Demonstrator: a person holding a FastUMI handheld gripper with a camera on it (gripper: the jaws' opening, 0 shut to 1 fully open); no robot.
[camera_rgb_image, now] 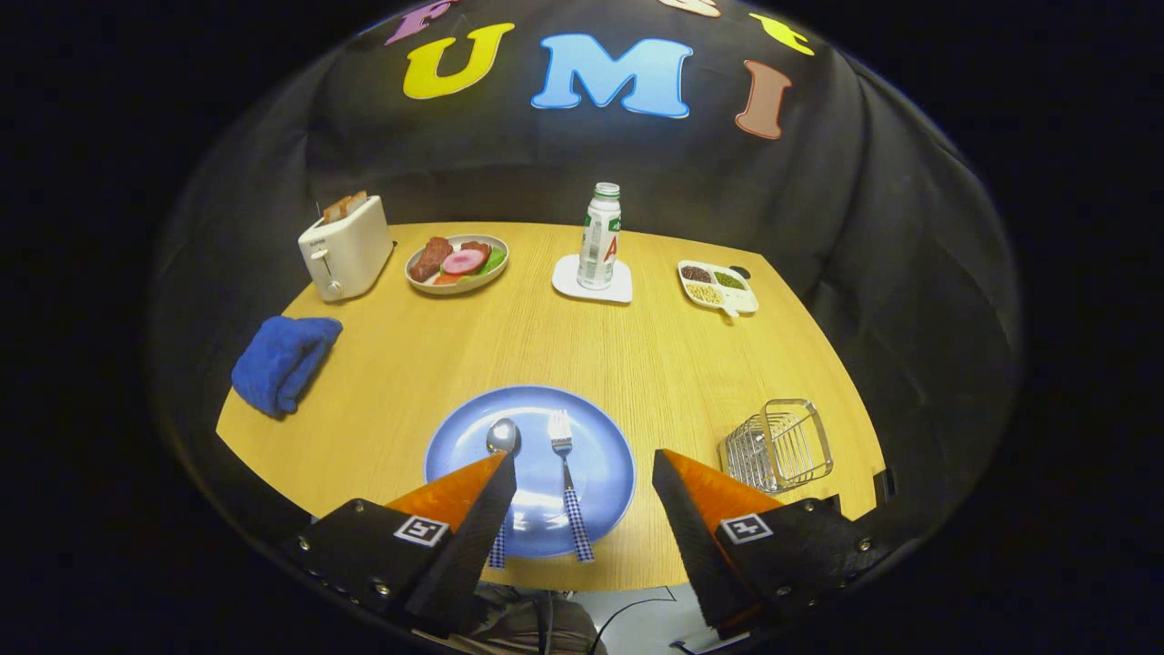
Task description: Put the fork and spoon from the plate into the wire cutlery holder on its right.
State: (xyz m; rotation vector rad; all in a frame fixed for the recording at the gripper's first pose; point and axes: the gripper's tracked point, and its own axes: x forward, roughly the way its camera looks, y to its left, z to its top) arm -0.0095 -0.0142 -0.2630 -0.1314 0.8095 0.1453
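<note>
A blue plate (600, 437) lies on the wooden table just ahead of my fingers. On it rest a spoon (503, 437) and a fork (566, 464), side by side, both with blue-checked handles pointing toward me. The spoon's handle is partly hidden behind my left finger. To the plate's right stands a wire cutlery holder (778, 445), tilted and holding nothing. My gripper (583, 458) hovers above the near rim of the plate, open, with the fork lying in the gap between the fingers and nothing gripped.
Along the table's far side stand a white toaster (345, 249), a plate of food (456, 262), a bottle (599, 236) on a white coaster and a small divided tray (717, 286). A folded blue cloth (284, 361) lies at the left edge. The table's near edge is close below the fingers.
</note>
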